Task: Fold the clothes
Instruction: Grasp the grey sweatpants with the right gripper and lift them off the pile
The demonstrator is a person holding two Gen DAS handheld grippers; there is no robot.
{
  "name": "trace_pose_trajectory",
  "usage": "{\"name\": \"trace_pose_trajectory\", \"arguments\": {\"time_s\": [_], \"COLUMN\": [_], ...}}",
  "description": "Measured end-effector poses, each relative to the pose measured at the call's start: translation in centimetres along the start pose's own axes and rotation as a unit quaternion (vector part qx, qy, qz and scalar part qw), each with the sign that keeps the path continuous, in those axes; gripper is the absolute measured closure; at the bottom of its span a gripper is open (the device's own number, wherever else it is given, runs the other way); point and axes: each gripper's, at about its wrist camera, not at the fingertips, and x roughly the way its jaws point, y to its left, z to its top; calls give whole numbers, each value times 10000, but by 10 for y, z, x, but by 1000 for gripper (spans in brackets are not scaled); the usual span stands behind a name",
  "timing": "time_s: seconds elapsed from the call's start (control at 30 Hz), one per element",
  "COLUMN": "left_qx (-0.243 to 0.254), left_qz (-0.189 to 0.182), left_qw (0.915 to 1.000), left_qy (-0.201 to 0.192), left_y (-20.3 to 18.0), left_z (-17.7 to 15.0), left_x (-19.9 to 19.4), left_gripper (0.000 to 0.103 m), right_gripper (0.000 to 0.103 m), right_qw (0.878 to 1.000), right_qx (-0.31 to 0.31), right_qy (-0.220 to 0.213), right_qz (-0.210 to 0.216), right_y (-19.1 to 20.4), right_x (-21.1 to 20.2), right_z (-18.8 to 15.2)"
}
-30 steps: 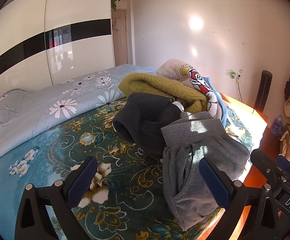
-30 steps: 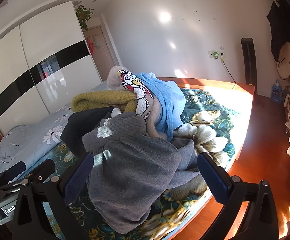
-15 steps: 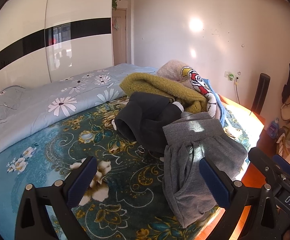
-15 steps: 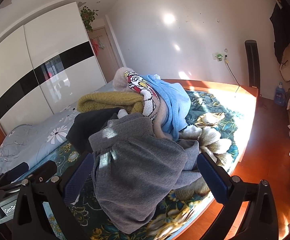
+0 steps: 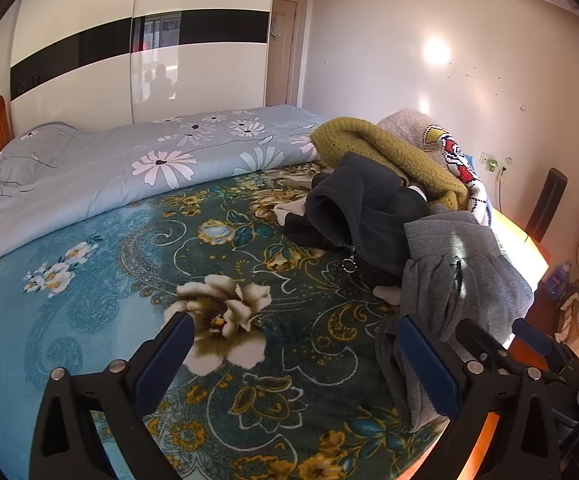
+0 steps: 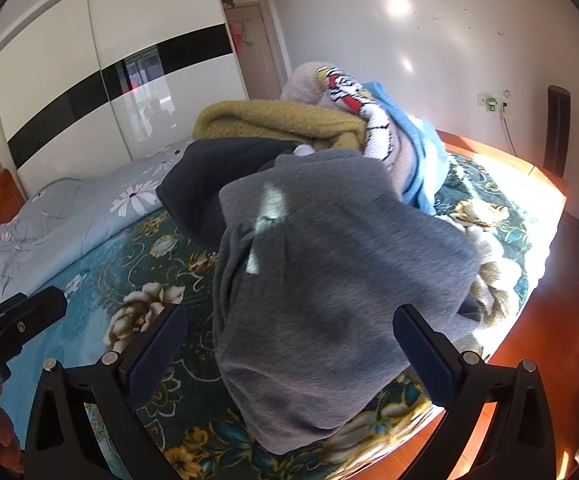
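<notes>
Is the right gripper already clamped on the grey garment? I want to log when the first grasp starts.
No: in the right wrist view the right gripper stands wide open, its fingers either side of the grey garment, not closed on it.

My left gripper (image 5: 295,354) was held level, its 2 blue-padded fingers (image 5: 161,356) spread wide with nothing between them. My right gripper (image 6: 289,344) was likewise fully parted, both pads (image 6: 423,350) bare and gripping nothing. My left unit's body showed at the lower left edge of the right wrist view, beside a part of my hand (image 6: 3,436).
</notes>
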Motion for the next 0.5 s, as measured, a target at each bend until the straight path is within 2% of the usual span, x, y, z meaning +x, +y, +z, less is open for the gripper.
{"name": "trace_pose_trajectory", "arguments": {"time_s": [0.1,0.23,0.27,0.33,0.37,0.5], "left_qx": [-114,-218,-232,-248,-263,-341], "left_qz": [31,24,28,44,39,-63], "left_qw": [9999,9997,9997,9996,9995,9992], "left_qy": [38,87,92,127,142,209], "left_y": [13,28,32,36,38,43], "left_z": [-3,-6,-6,-7,-8,-10], "left_x": [0,2,2,4,5,6], "left_gripper": [0,0,0,0,0,0], "right_gripper": [0,1,5,23,36,68], "right_qw": [9993,9953,9948,9949,9953,9960], "right_qx": [-147,-295,-257,-55,76,625], "right_qy": [327,639,626,586,569,556], "right_qz": [-63,-662,-760,-821,-786,-324], "right_y": [15,17,13,2,-5,-39], "right_x": [26,55,56,53,50,37], "right_z": [-12,-28,-29,-27,-25,-16]}}
